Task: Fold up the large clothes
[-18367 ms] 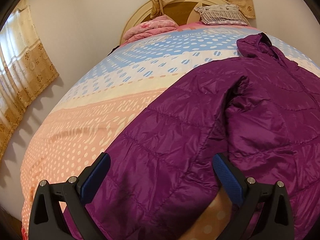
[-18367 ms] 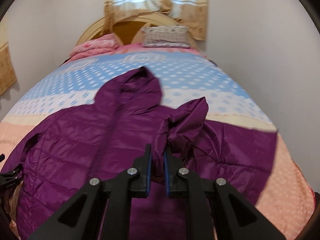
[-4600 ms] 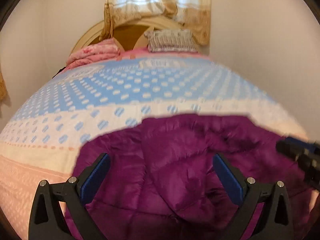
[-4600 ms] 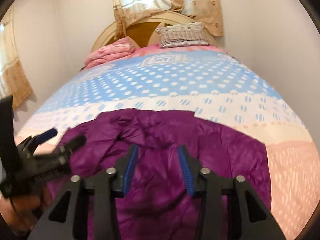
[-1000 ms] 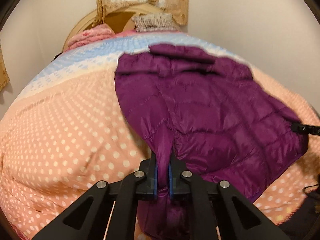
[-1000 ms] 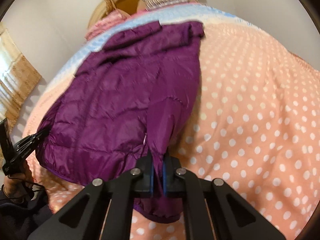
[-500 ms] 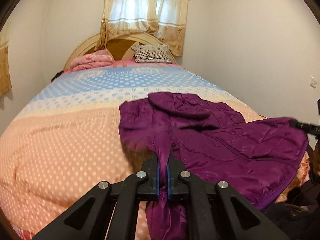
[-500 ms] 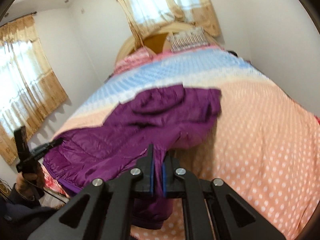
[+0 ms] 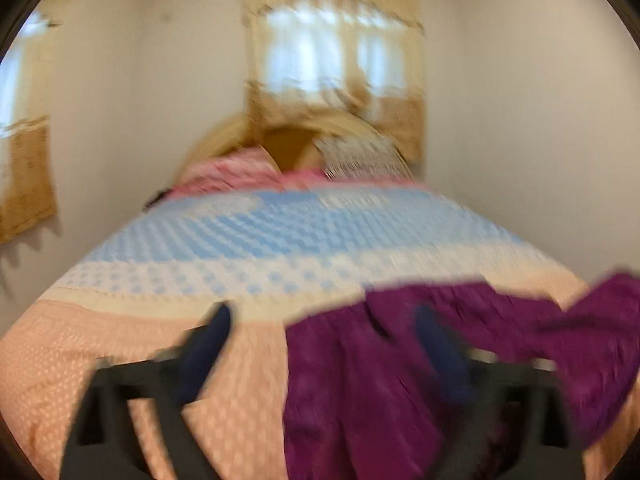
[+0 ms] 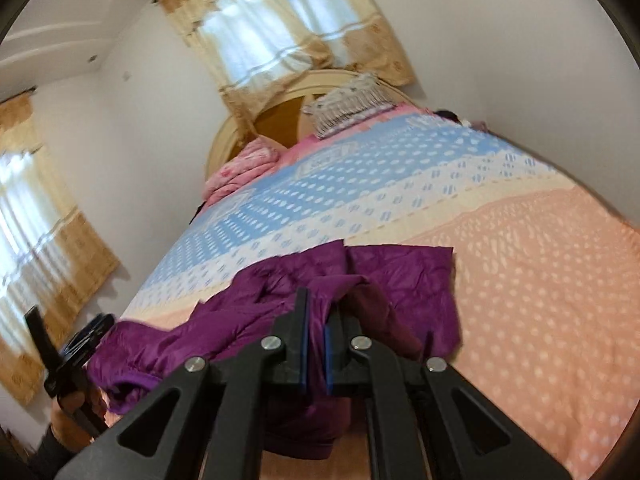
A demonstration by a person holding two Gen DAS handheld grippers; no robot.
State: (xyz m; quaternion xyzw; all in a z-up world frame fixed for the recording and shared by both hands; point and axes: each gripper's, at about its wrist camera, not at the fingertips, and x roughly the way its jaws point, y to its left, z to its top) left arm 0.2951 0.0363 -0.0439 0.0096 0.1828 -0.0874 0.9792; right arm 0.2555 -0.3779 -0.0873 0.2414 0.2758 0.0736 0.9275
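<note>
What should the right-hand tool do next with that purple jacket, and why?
Probably let go. The right gripper pinches the purple jacket, bunched on the bed, while the left gripper is opening, nothing pressed between its fingers.

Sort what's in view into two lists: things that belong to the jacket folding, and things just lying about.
Part of the job:
purple jacket
right gripper, shut on the jacket's fabric
left gripper, fingers opening, not pressing the jacket
bedspread, the folding surface

Just lying about:
pink blanket
fringed pillow
curtains
headboard
</note>
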